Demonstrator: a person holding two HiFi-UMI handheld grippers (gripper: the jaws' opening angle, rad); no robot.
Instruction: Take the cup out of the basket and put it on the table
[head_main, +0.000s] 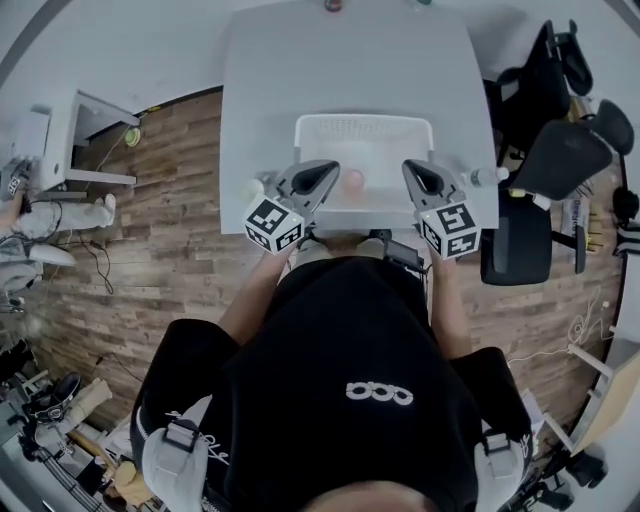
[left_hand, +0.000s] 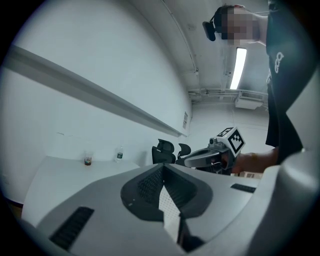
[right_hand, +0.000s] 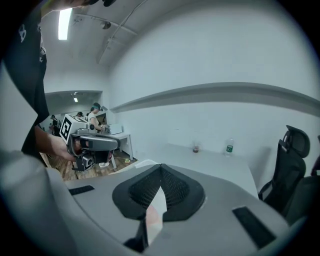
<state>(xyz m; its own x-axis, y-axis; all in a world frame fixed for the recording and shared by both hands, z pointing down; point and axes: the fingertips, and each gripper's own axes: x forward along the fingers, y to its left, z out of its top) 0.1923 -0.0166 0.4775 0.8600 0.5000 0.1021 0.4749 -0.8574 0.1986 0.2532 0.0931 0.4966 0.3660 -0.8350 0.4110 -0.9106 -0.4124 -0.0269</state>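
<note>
A white mesh basket (head_main: 365, 135) stands on the white table (head_main: 350, 70) right in front of me. Inside it, near the front wall, lies a pink cup (head_main: 352, 181). My left gripper (head_main: 328, 170) hovers at the basket's front left corner, shut and empty. At the front right corner my right gripper (head_main: 411, 169) is likewise shut and empty. In the left gripper view the jaws (left_hand: 164, 173) meet with nothing between them, and the right gripper (left_hand: 215, 154) shows beyond. The right gripper view has its jaws (right_hand: 160, 172) closed, a sliver of pink cup (right_hand: 150, 220) below them.
At the table's far edge stand a small glass (right_hand: 196, 148) and a bottle (right_hand: 229, 147). Black office chairs (head_main: 555, 150) crowd the table's right side. A small white desk (head_main: 85, 140) is on the left, over a wooden floor (head_main: 170, 230). A bottle (head_main: 487, 177) lies at the table's right edge.
</note>
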